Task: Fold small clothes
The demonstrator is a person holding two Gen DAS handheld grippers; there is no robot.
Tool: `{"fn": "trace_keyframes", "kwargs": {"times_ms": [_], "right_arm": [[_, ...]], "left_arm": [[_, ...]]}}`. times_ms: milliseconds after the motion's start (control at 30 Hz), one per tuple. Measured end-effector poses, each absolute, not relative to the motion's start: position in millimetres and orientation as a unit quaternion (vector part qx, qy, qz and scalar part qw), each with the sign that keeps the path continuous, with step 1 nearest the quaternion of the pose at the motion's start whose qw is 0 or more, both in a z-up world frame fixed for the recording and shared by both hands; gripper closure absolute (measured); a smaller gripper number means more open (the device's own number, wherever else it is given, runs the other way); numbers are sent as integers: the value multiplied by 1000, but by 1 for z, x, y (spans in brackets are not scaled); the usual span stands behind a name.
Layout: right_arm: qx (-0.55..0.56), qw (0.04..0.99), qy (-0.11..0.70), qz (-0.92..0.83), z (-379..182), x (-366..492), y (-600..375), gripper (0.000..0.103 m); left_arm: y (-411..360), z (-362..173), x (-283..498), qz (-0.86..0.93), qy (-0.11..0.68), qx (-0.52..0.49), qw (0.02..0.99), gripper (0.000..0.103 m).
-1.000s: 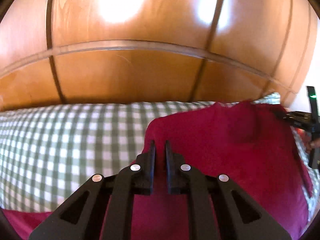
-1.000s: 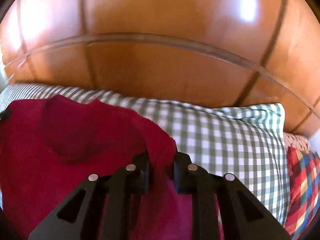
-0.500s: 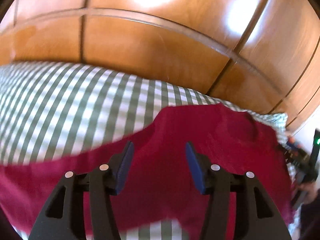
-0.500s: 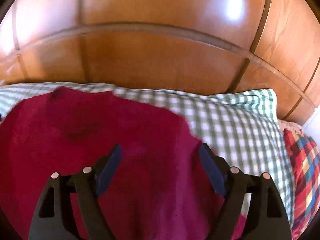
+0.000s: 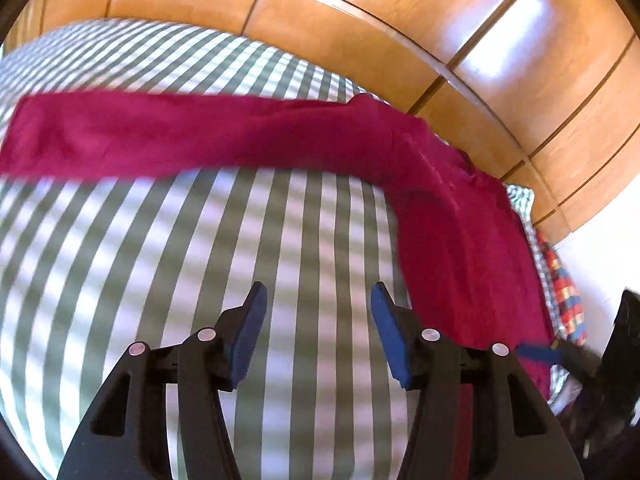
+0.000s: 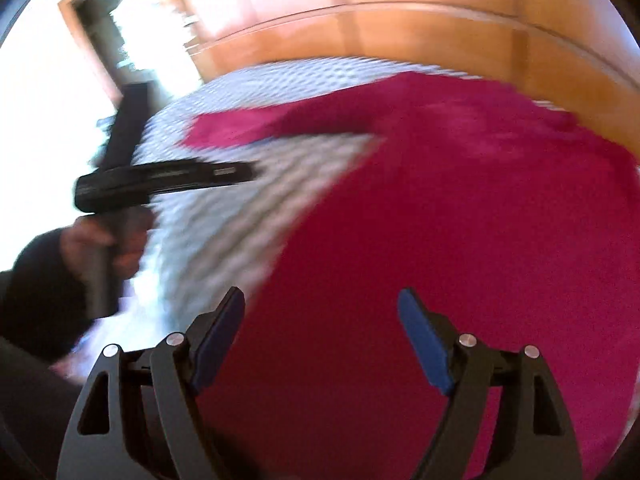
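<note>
Left wrist view first: the left gripper (image 5: pixel 318 330) hangs wide open over bare green-checked bedding (image 5: pixel 192 264), blue pads (image 5: pixel 251 326) spread, nothing between them. A second ago those jaws were pinched on the red garment (image 5: pixel 460 232); half a second ago they had let go and sat just above it. Now the cloth is no longer under the claw at all. It lies flat on the bed, body off to the right, one long sleeve (image 5: pixel 132 136) stretched straight out to the left across the checks. The wooden headboard (image 5: pixel 360 32) runs behind it, and a plaid cloth (image 5: pixel 562 292) peeks out past the garment's far edge.

Over to the right wrist view, and it's blurry, this hand is swinging. The right gripper (image 6: pixel 322 334) is also fully spread and empty, hovering over the broad red body of the garment (image 6: pixel 460 240). It too was clamped on fabric a second ago and released since. On the left, the person's left hand (image 6: pixel 106 246) carries the other tool out over the bedding (image 6: pixel 224 216), with the sleeve (image 6: pixel 256 130) reaching toward it.

What does that mean? By my read, the spreading-out is finished: the garment is laid flat, both claws free. Folding proper looks ready to begin, and that outstretched sleeve seems the likely first target for the left gripper, to bring it in across the body.
</note>
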State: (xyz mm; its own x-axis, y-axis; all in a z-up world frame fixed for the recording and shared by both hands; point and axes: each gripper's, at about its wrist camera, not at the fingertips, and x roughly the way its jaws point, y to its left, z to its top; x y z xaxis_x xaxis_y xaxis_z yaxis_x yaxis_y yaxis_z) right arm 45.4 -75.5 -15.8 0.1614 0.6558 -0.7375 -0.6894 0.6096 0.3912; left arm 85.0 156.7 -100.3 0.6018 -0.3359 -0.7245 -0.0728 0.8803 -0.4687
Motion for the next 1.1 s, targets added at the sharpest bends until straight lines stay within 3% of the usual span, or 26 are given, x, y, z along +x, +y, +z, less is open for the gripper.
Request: {"fn": "trace_keyframes", "kwargs": {"times_ms": [133,200,233,333,467,567,833,967,1000,1033,1100], "right_arm": [[-95,756,476,440,-33,13,-40,26],[-158,765,486,392,-53,10,-29,54],[-162,768,490,380,-62,11,-34,73],[-75,764,506,393,-57,26,-60,92],[176,710,525,435,-53,68,-122,94],[328,662,505,447,-59,86,-172,94],[386,638,505,435,-80,91,-197,94],[379,640,504,440,-75,89,-191,94],[371,642,505,441,-73,85,-189,94],[357,646,506,445,-71,83,-186,93],[339,646,514,451,-69,79,-181,81]], "left_arm": [[158,-96,57,-83,431,-243,865,50],[157,-93,49,-88,429,-241,866,50],[156,-92,44,-93,429,-240,866,50],[156,-90,34,-113,424,-251,863,50],[152,-90,25,-166,417,-289,846,50],[144,-94,21,-218,405,-343,819,39],[87,-108,51,-319,402,-438,738,23],[63,-118,74,-333,405,-470,710,23],[58,-119,78,-339,406,-475,703,28],[50,-117,82,-344,408,-469,703,49],[43,-112,88,-327,420,-435,726,78]]}}
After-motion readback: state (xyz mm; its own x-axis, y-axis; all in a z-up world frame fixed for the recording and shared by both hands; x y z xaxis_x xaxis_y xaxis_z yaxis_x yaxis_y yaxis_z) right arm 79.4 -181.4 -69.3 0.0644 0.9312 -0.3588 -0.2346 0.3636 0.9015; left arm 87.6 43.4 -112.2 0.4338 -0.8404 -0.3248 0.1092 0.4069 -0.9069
